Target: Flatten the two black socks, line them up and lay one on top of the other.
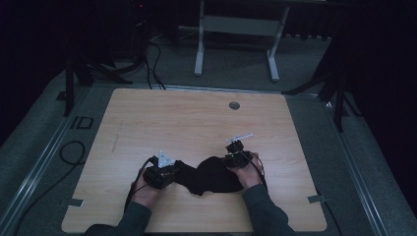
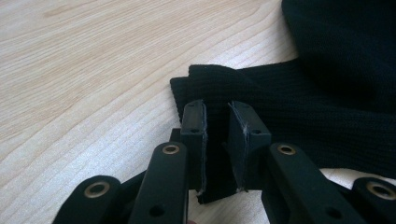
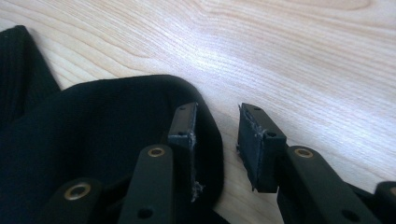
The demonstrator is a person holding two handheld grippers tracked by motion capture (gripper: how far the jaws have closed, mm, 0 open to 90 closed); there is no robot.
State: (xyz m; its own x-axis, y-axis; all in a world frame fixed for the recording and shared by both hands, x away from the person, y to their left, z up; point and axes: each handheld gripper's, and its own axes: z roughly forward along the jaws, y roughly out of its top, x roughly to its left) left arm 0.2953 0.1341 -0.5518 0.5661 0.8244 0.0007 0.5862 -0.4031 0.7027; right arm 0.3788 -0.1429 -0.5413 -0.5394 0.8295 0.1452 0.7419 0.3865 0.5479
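One black knitted garment [image 1: 209, 176] lay crumpled on the near half of the one wooden table [image 1: 196, 123], between two grippers. No containers in view. Left gripper [image 2: 217, 135]: jaws narrow, clamped on a ribbed edge of the garment, cloth pinched between the pads. Right gripper [image 3: 217, 144]: jaws apart with a clear gap; one pad rested over the garment's rounded edge, the other over bare wood, nothing gripped. One round grommet [image 1: 234, 105] sat near the table's far edge.
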